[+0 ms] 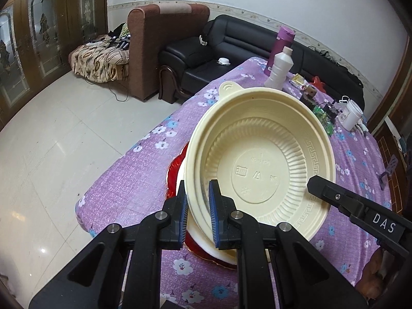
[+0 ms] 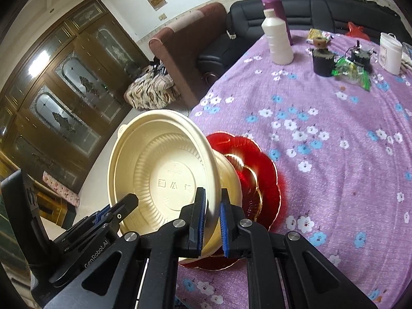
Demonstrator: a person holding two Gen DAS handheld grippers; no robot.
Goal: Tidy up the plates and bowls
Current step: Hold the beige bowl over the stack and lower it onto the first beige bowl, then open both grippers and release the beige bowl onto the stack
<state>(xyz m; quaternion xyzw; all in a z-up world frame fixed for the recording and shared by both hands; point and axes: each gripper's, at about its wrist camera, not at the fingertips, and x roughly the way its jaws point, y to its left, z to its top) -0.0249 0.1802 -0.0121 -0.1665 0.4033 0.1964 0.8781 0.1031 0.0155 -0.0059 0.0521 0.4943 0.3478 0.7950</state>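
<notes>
A cream plastic bowl (image 1: 257, 159) (image 2: 164, 172) hangs tilted over the near left part of the table, with both grippers on it. My left gripper (image 1: 197, 188) is shut on its near rim. My right gripper (image 2: 213, 193) is shut on the opposite rim, and one of its fingers (image 1: 322, 188) shows in the left wrist view. The left gripper (image 2: 126, 203) also appears low at the left in the right wrist view. Under the bowl sits a second cream bowl (image 2: 229, 180) (image 1: 206, 249) on a stack of red scalloped plates (image 2: 265, 180) (image 1: 175, 172), mostly hidden.
The table (image 2: 322, 180) has a purple flowered cloth, and its edge runs just left of the plates. At its far end stand a white bottle (image 2: 279, 38), a purple flask (image 2: 273, 2), a white cup (image 2: 390, 51), black pots and green wrappers (image 2: 352, 69). Sofas and tiled floor lie beyond.
</notes>
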